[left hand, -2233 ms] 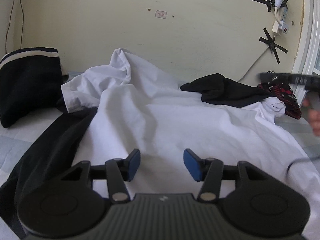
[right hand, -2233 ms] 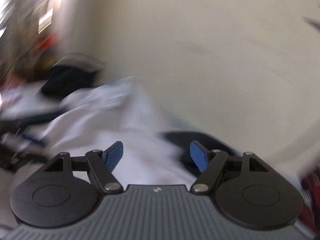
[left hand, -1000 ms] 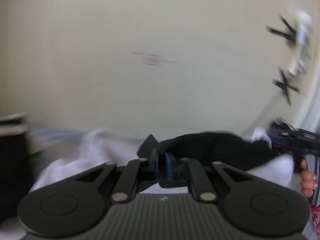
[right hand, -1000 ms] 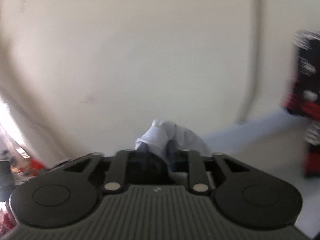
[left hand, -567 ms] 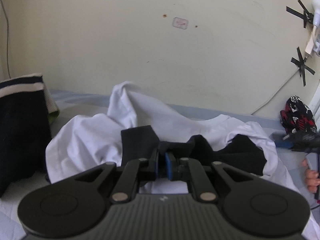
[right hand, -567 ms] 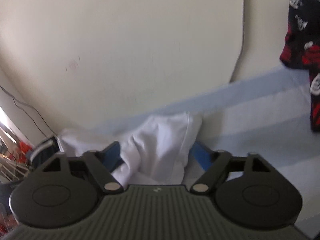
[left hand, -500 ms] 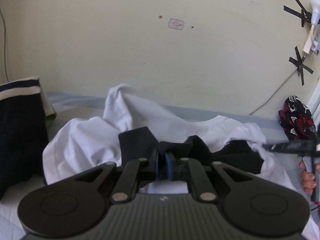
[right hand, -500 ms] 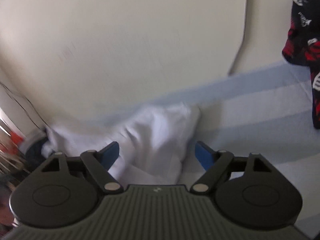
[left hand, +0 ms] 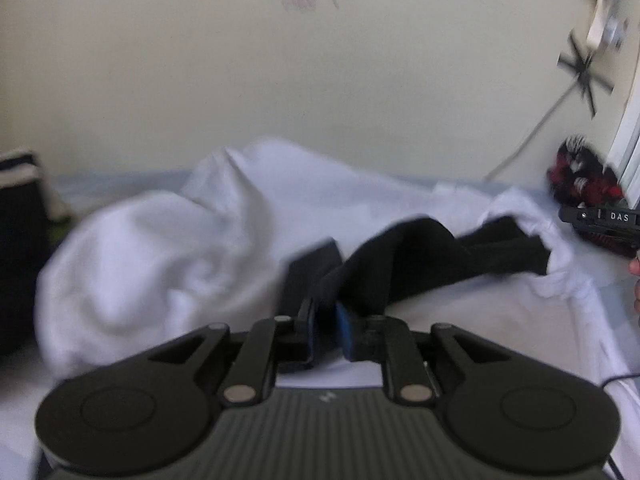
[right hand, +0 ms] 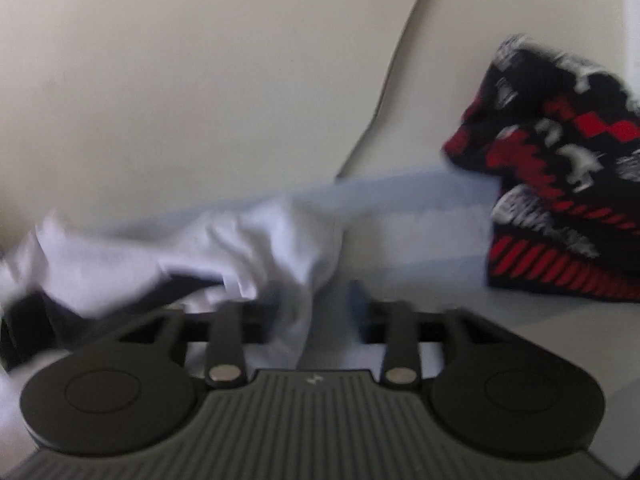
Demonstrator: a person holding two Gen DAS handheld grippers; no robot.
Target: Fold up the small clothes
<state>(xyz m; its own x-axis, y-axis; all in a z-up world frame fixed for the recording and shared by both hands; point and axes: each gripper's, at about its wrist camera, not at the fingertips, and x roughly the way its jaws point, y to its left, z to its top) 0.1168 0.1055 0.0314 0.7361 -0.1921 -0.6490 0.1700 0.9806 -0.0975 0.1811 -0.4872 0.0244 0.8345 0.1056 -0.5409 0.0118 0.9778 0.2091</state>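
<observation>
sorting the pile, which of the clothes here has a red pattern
The black garment with red and white print, bunched by the wall at the right. The white shirt and the black garment lying on it are plain.

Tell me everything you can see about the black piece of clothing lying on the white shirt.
The black garment is a soft, matte, dark fabric, twisted and bunched into a long crumpled band. It lies across the rumpled white shirt, its far end tucked under a raised white fold on the right. Its near end runs between the blue pads of the left gripper, whose jaws have just been opening slightly and stand nearly closed around it. Blur hides seams and its exact type.
</observation>
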